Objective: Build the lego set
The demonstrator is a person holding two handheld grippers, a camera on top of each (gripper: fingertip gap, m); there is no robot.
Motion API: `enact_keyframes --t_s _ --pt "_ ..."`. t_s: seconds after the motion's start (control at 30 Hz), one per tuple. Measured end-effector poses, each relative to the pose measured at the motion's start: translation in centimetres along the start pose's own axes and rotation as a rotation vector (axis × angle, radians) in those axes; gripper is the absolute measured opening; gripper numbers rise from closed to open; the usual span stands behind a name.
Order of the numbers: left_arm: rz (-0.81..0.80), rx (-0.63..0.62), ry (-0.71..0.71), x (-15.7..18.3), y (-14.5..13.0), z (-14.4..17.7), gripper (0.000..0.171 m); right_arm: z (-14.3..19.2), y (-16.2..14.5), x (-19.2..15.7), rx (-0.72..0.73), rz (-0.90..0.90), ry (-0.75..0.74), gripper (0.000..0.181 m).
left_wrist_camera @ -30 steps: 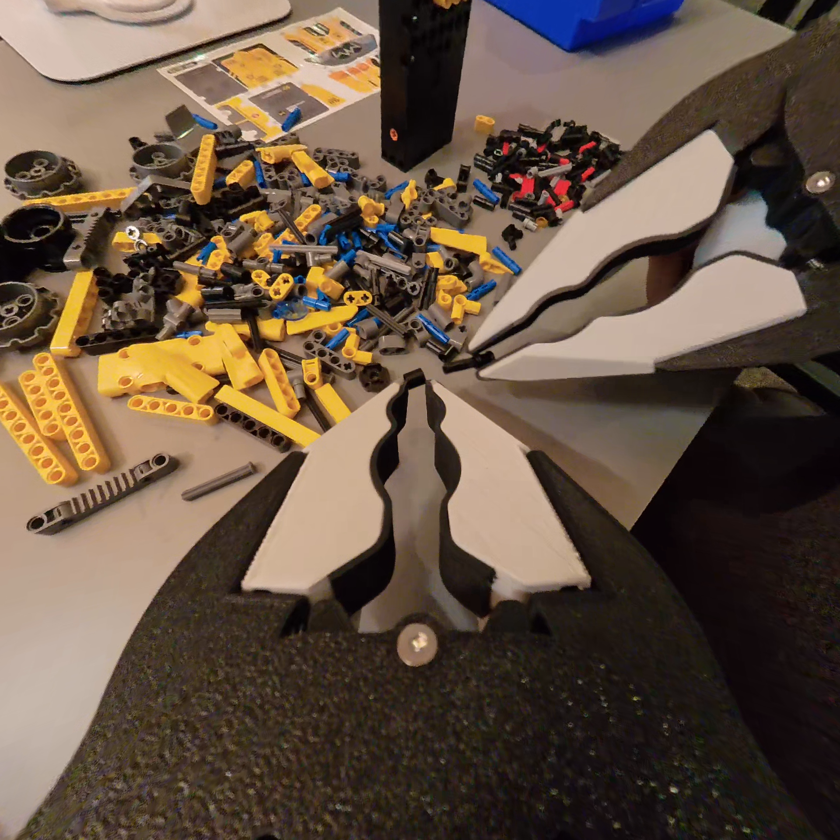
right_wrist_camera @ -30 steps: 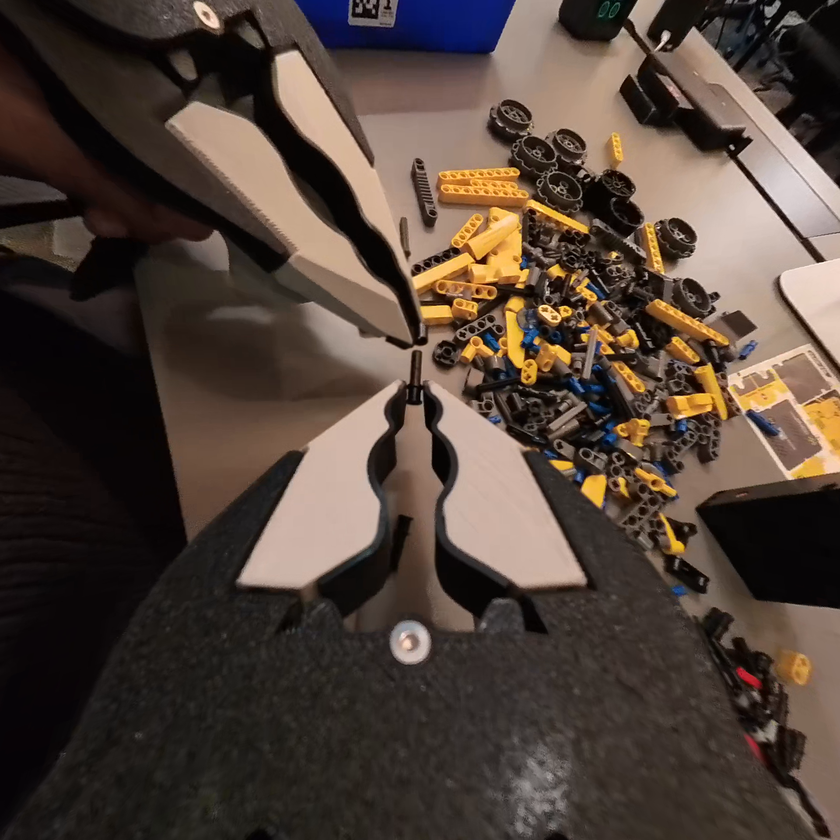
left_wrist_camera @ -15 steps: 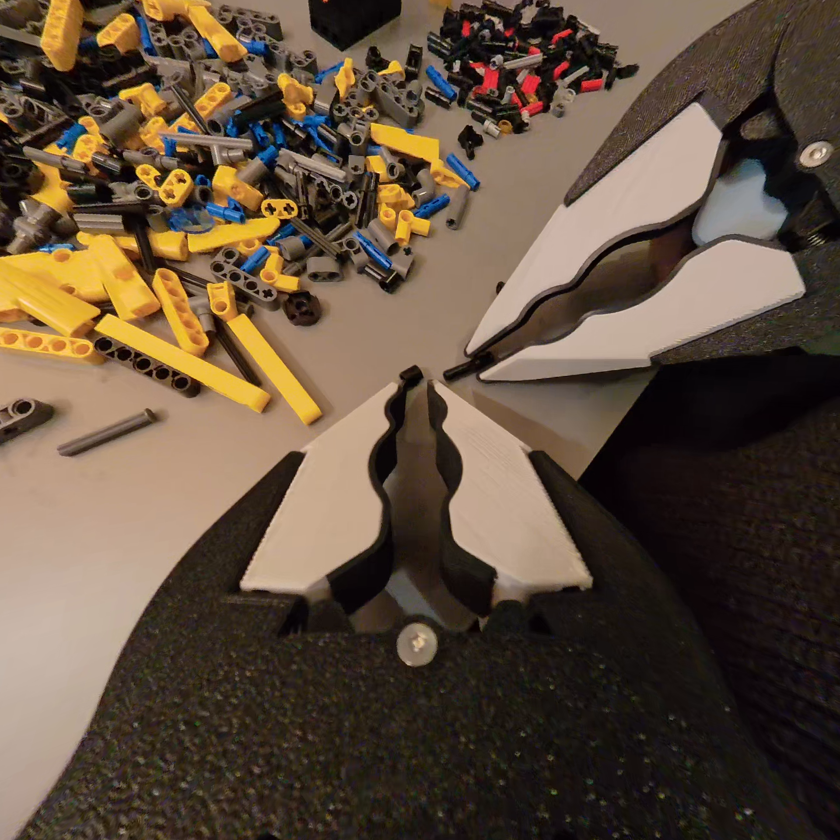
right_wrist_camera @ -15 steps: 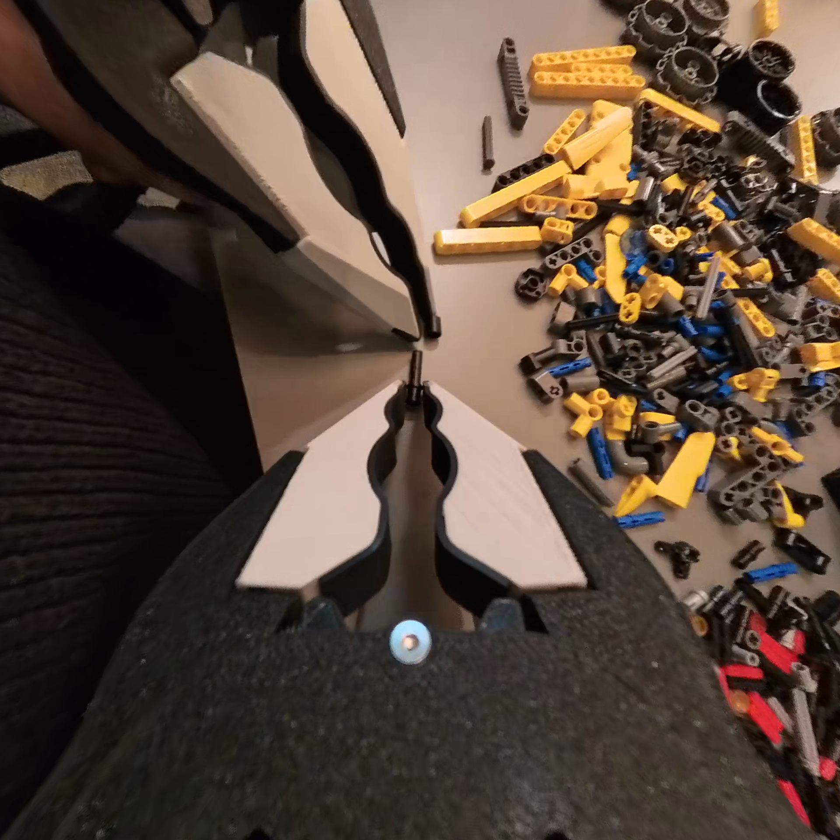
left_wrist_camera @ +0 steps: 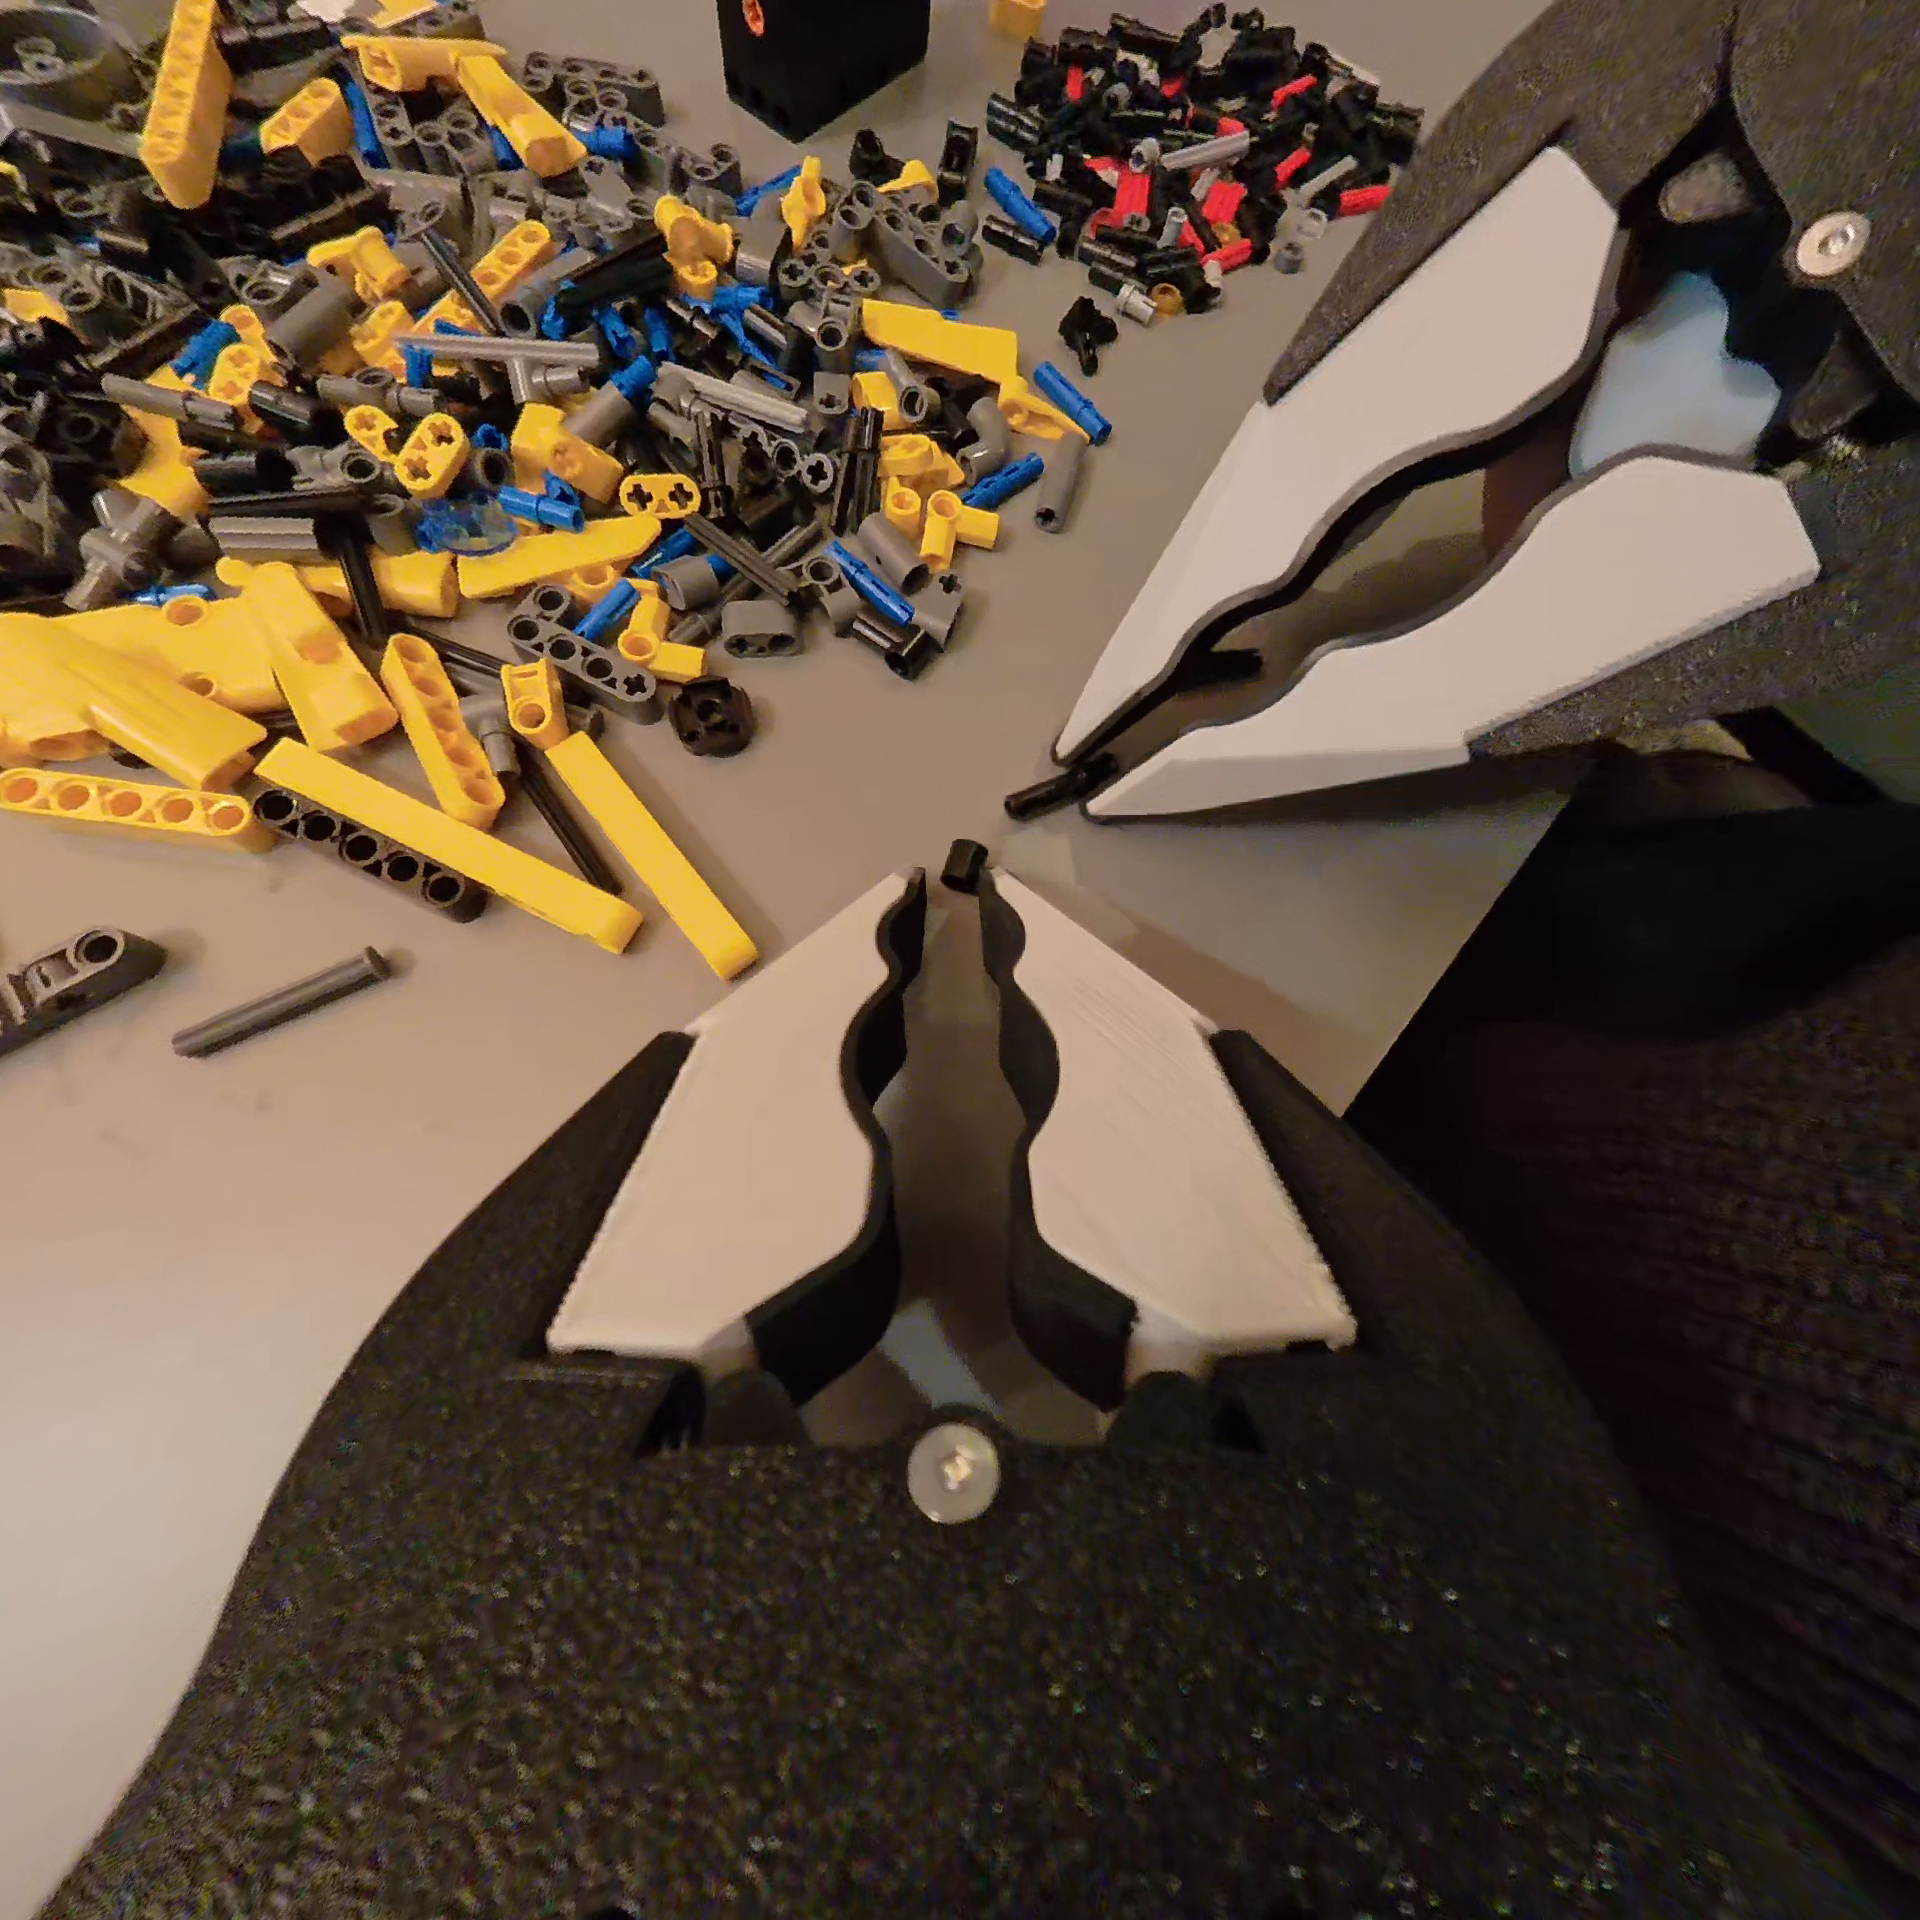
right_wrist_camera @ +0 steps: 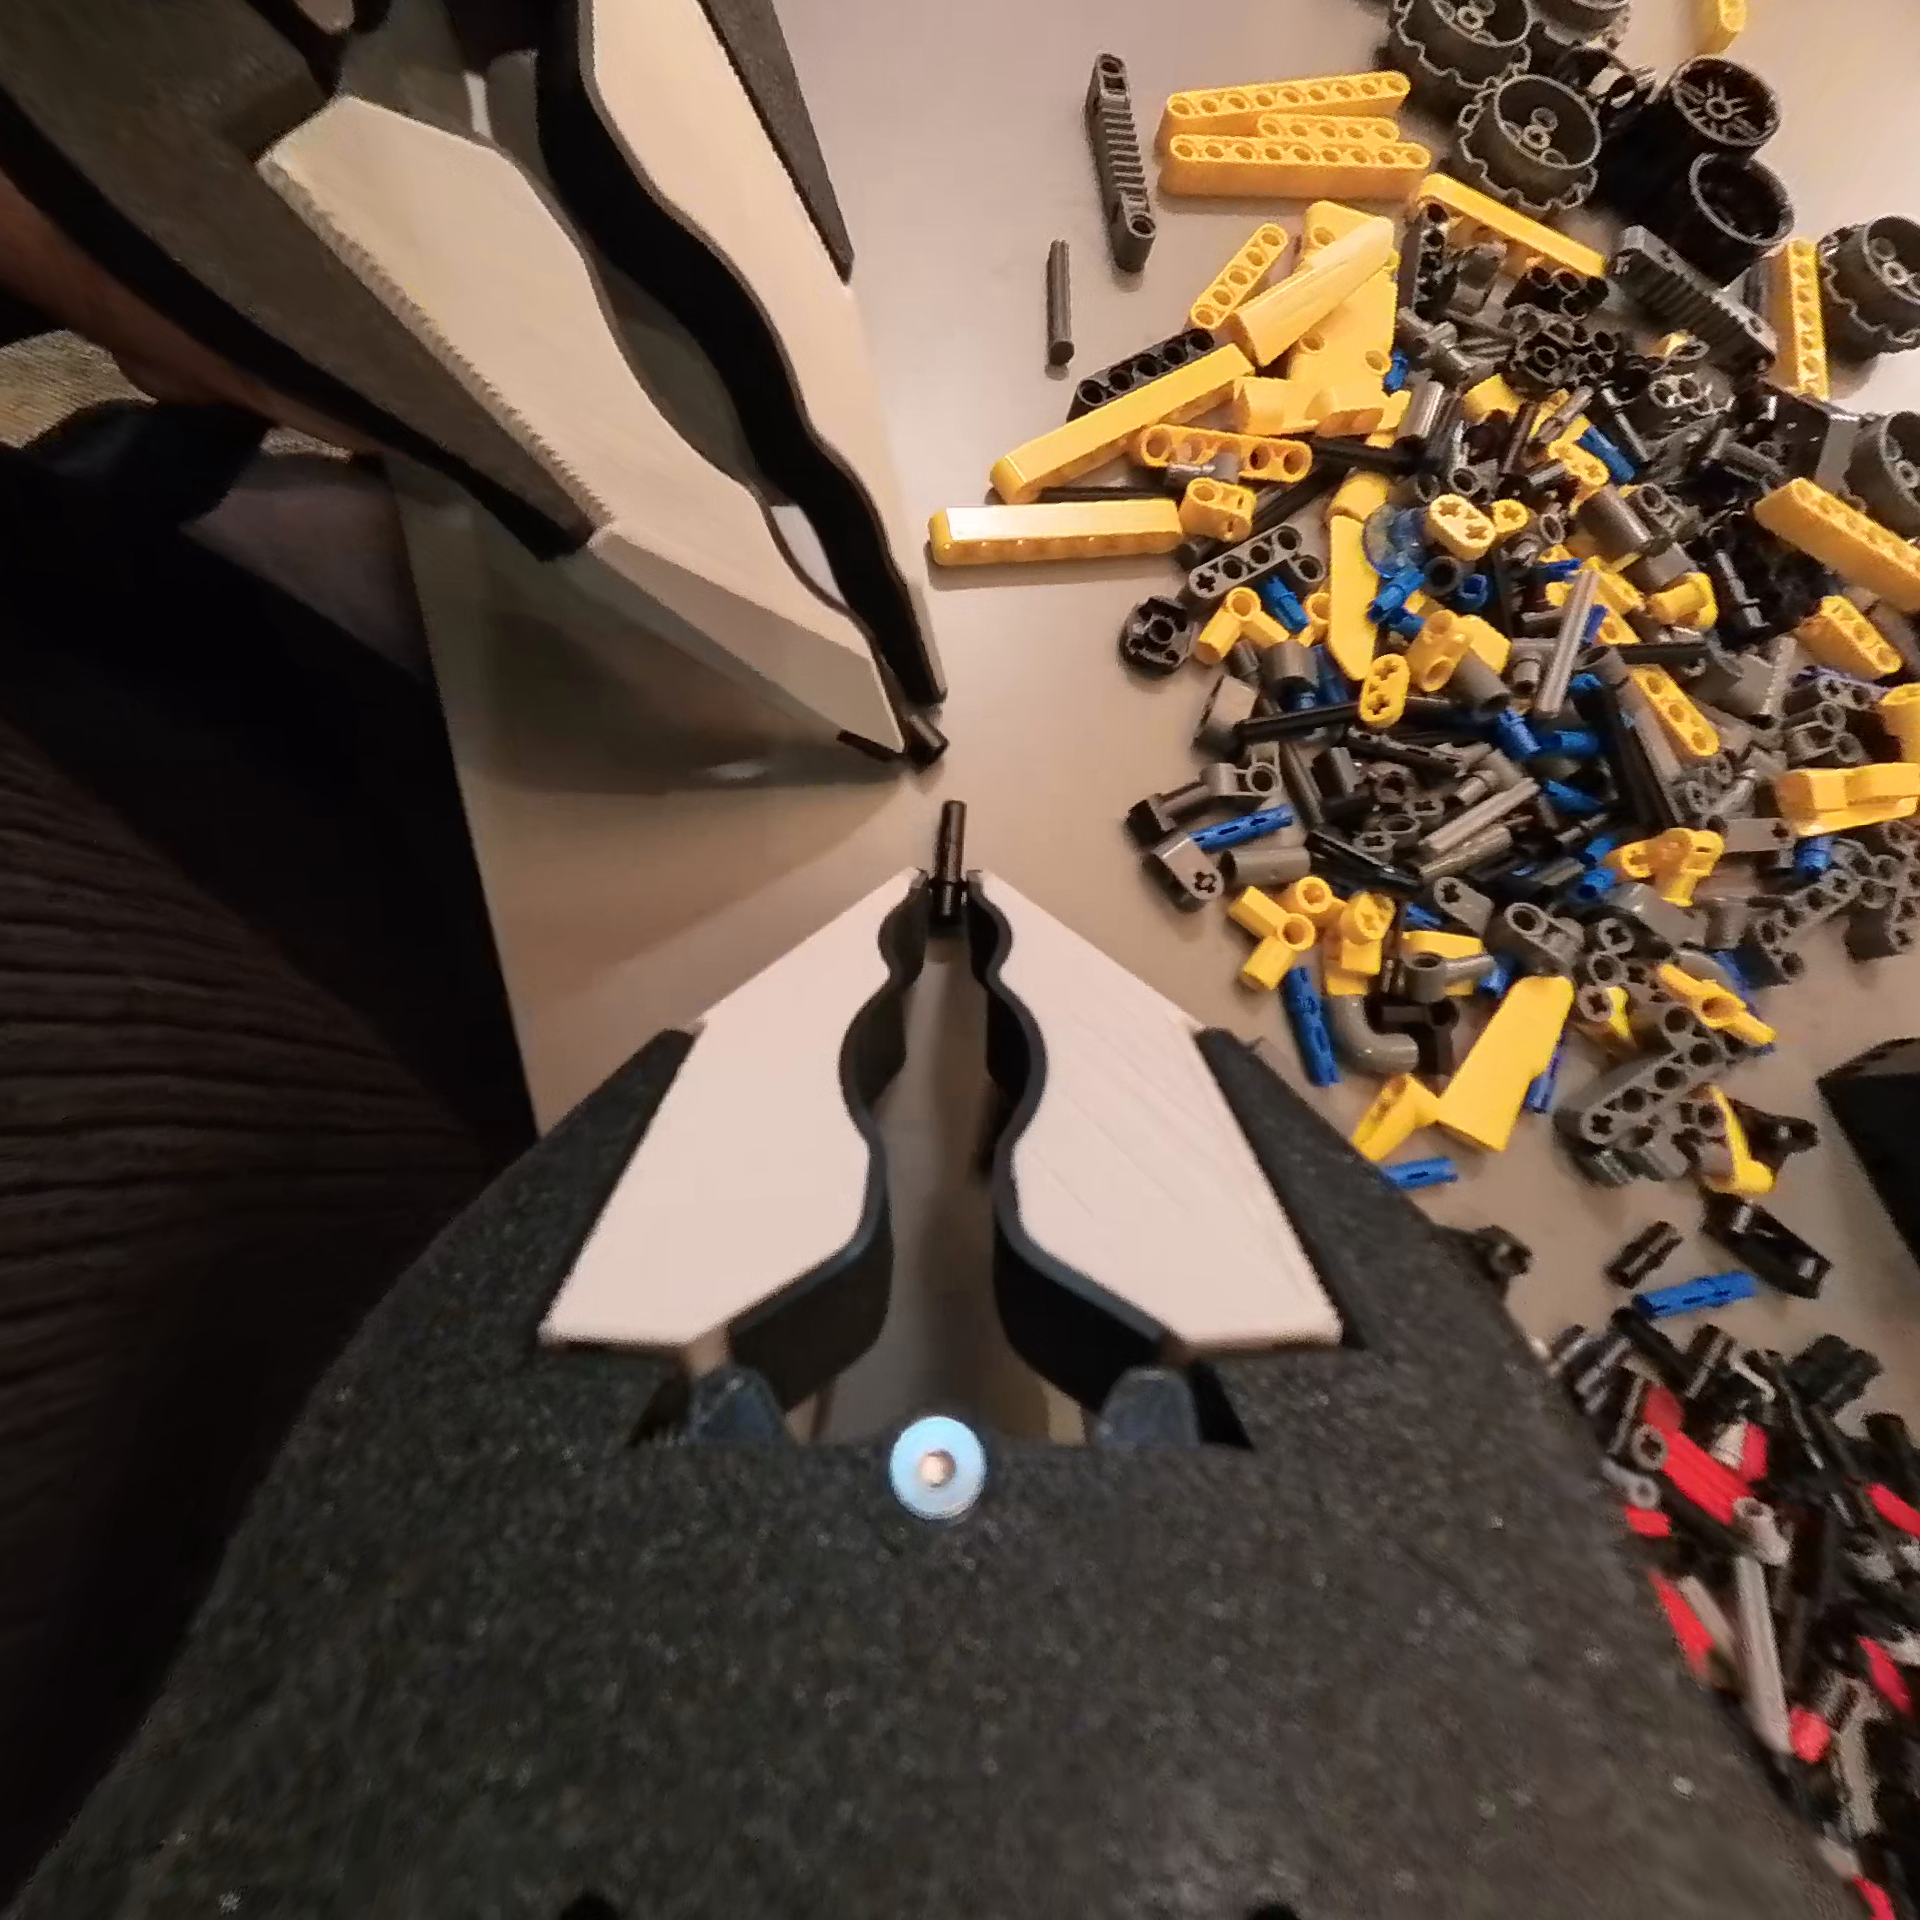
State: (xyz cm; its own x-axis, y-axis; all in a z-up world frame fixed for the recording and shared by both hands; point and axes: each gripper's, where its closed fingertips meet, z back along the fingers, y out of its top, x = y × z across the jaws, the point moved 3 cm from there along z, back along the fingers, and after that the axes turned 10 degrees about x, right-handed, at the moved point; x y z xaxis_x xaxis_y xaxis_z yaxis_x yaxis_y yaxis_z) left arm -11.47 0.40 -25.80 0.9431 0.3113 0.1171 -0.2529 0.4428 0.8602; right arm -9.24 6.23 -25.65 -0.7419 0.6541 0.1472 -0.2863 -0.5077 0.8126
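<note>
My left gripper (left_wrist_camera: 951,883) is shut on a small black sleeve piece (left_wrist_camera: 961,864) at its tips, low over the grey table (left_wrist_camera: 312,1195) near its front edge. My right gripper (right_wrist_camera: 945,894) is shut on a short black pin (right_wrist_camera: 948,854) that sticks out past its tips. The two grippers face each other tip to tip with a small gap between pin and sleeve. In the left wrist view the right gripper (left_wrist_camera: 1081,790) comes in from the right with the pin (left_wrist_camera: 1044,798). In the right wrist view the left gripper (right_wrist_camera: 914,727) comes from the upper left with the sleeve (right_wrist_camera: 925,740).
A big pile of yellow, grey, black and blue building parts (left_wrist_camera: 520,468) lies beyond the grippers. A smaller pile of red and black pins (left_wrist_camera: 1174,187) and a black box (left_wrist_camera: 821,62) sit farther back. Black wheels (right_wrist_camera: 1538,125) lie at the far end. A person's dark clothing borders the table edge. Less than 4 cm separates the two grippers' tips.
Both grippers have moved back toward the front edge and lower over the table. The pin tip and the sleeve now stand slightly farther apart. Both grips are unchanged.
</note>
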Motion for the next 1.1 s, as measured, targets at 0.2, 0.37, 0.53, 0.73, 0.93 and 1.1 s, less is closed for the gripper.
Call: enact_keyframes --t_s 0.2,0.37,0.53,0.73,0.93,1.1 --pt "-0.034 0.003 -0.026 0.4 -0.1 0.0 0.007 -0.7 0.4 0.5 0.011 0.074 0.108 0.006" --pt "-0.041 0.006 -0.032 0.5 -0.1 0.0 0.006 -0.7 0.4 0.5 0.009 0.158 0.21 0.006" --pt "-0.032 0.009 -0.053 0.5 -0.1 0.1 0.006 -0.8 0.6 0.5 0.013 0.237 0.274 0.006" --pt "0.01 0.017 -0.107 0.6 0.0 0.3 0.006 -0.8 0.6 0.2 0.037 0.327 0.374 0.006" --pt "0.106 -0.016 -0.209 0.8 -0.2 0.7 0.006 -0.8 0.5 -0.3 0.083 0.208 0.476 0.006" --pt "0.045 -0.054 -0.177 0.4 -0.7 1.0 0.0 -0.9 0.5 -0.5 0.066 0.145 0.446 0.006"
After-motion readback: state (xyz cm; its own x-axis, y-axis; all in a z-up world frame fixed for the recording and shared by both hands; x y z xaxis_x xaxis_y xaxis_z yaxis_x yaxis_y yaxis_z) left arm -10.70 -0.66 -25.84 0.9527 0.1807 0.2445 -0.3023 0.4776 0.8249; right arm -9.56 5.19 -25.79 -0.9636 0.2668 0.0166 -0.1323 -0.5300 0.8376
